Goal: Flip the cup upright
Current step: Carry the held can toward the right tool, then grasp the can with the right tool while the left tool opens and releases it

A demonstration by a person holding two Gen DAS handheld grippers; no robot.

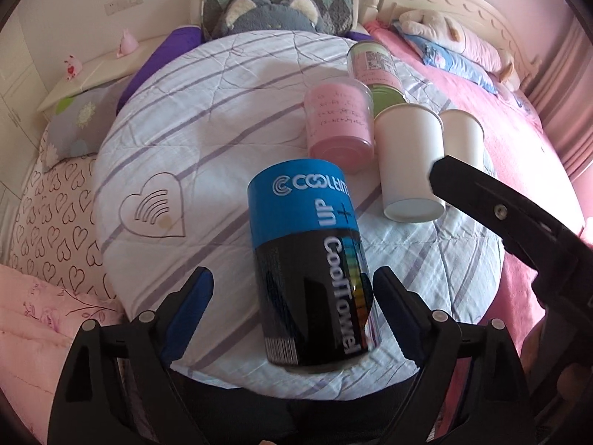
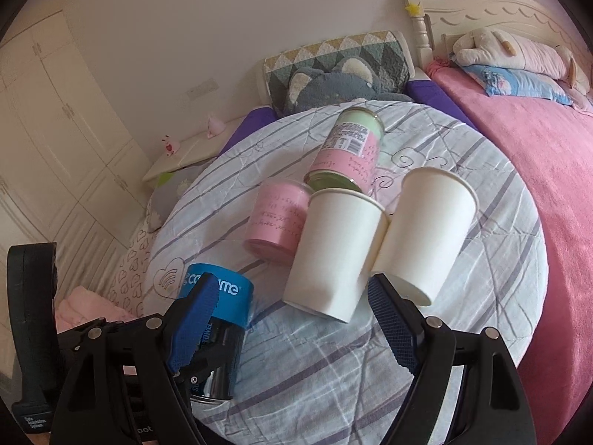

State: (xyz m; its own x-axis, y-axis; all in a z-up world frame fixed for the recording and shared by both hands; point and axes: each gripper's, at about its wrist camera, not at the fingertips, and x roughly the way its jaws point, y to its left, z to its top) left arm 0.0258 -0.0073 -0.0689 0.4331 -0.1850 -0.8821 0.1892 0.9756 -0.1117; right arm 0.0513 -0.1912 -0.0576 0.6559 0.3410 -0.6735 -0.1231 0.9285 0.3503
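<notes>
Several cups lie on their sides on a round striped cushion (image 1: 207,118). A blue and black CoolTowel cup (image 1: 311,263) lies between the fingers of my open left gripper (image 1: 292,289), bottom end toward the camera; the jaws stand apart from it. Two white paper cups (image 2: 333,248) (image 2: 426,230) lie side by side. My open right gripper (image 2: 292,311) sits just in front of the nearer white cup (image 1: 407,163), empty. A pink cup (image 1: 339,126) and a green and pink cup (image 1: 374,66) lie behind.
The cushion (image 2: 481,259) rests on a bed with a pink blanket (image 2: 537,170) at right. Plush toys (image 1: 267,15) and pillows sit at the headboard. A nightstand (image 1: 92,74) and wardrobes (image 2: 55,141) stand at left.
</notes>
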